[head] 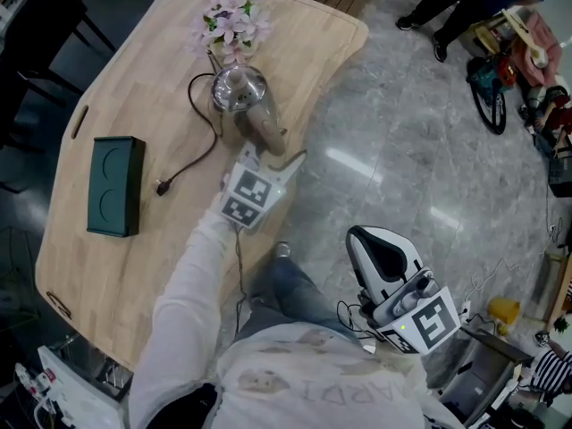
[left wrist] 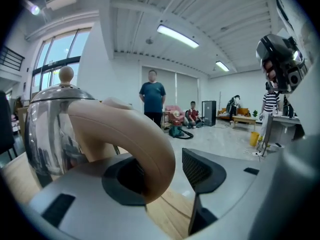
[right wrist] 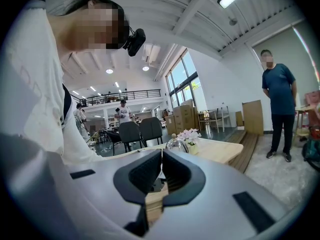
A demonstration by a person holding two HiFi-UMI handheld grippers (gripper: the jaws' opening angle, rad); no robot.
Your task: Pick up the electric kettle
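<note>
A stainless electric kettle [head: 237, 88] with a tan curved handle [head: 262, 130] stands on the wooden table [head: 134, 79], near its right edge. My left gripper [head: 268, 150] reaches to that handle. In the left gripper view the kettle [left wrist: 47, 129] fills the left side, and its handle [left wrist: 125, 134] lies between the open jaws of the left gripper [left wrist: 167, 179]. The handle rests against the left pad, with a gap to the right pad [left wrist: 200, 171]. My right gripper [head: 362, 239] hangs over the floor, off the table, shut on nothing. In the right gripper view it [right wrist: 161, 171] faces the distant kettle [right wrist: 176, 144].
A pot of pink flowers [head: 231, 25] stands just behind the kettle. A black cable [head: 192, 155] runs from the kettle toward a dark green box [head: 116, 186] at the table's left. Dark chairs [head: 36, 25] stand at the left. A person [left wrist: 151, 96] stands further back on the marble floor.
</note>
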